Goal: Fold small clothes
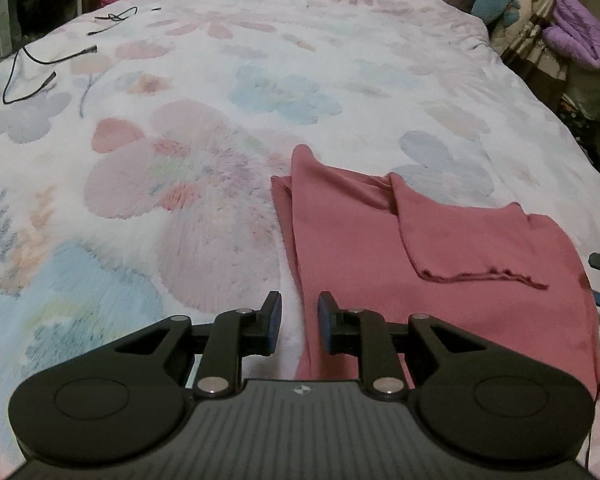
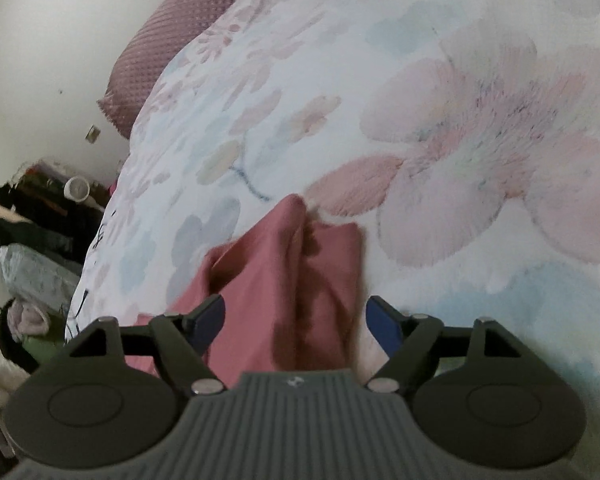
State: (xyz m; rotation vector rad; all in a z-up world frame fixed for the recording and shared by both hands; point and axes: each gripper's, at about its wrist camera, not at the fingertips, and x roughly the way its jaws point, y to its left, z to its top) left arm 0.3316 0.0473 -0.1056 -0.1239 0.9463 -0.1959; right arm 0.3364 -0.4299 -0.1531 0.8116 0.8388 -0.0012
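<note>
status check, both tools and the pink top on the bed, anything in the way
Left tool open, narrow gap, empty, at the pink top edge. Right tool wide open over it, nothing gripped. Top partly folded on floral bedspread. Black cables far off, clear.

The right claw (image 2: pixel 296 320) is seen with its jaws spread wide above a crumpled pink garment (image 2: pixel 284 280), which is gripped by neither finger. The garment is spread on a floral bedspread (image 2: pixel 420 120).

we note dim, flat indoor light; fisheye bending and dark corners in both views; right wrist view smeared by motion blur.
</note>
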